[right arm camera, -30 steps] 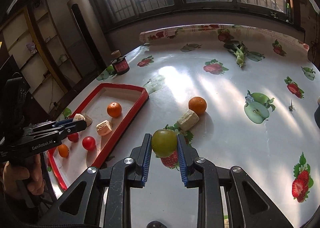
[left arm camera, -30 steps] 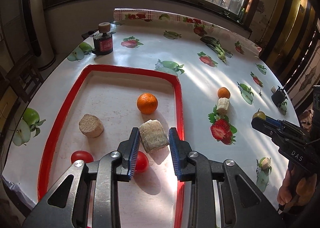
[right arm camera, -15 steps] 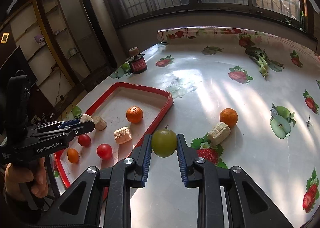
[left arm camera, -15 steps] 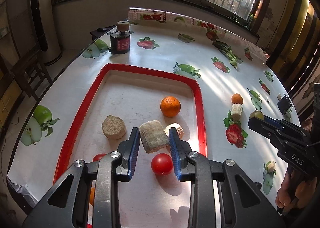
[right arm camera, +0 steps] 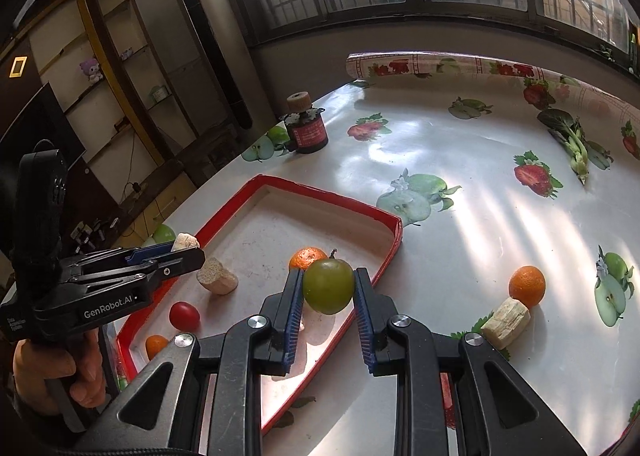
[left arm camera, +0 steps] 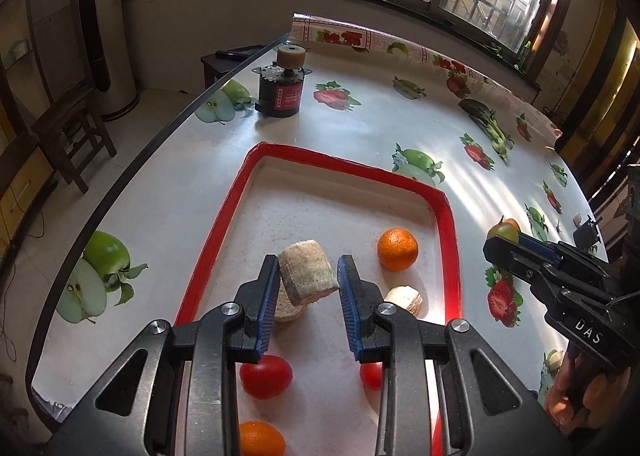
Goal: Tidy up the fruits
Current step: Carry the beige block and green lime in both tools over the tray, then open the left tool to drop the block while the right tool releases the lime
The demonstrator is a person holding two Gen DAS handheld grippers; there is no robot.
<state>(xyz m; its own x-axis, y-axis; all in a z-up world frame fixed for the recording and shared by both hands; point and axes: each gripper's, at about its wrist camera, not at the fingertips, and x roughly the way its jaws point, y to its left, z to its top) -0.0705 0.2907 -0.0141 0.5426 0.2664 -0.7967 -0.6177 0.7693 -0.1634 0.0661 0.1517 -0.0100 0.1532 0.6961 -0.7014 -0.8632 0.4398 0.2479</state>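
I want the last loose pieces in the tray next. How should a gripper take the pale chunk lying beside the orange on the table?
Grip the pale chunk across its two long flat sides, from above. It lies flat, and the orange touches its far end, so fingers won't fit endwise.

left gripper (left arm camera: 308,288): black frame, blue ribbed pads, silver screws, white "GenRobot.AI" lettering on its side | right gripper (right arm camera: 328,304): black frame, blue ribbed pads, silver screws, white "DAS" lettering | triangular cut-outs in both sets of fingers
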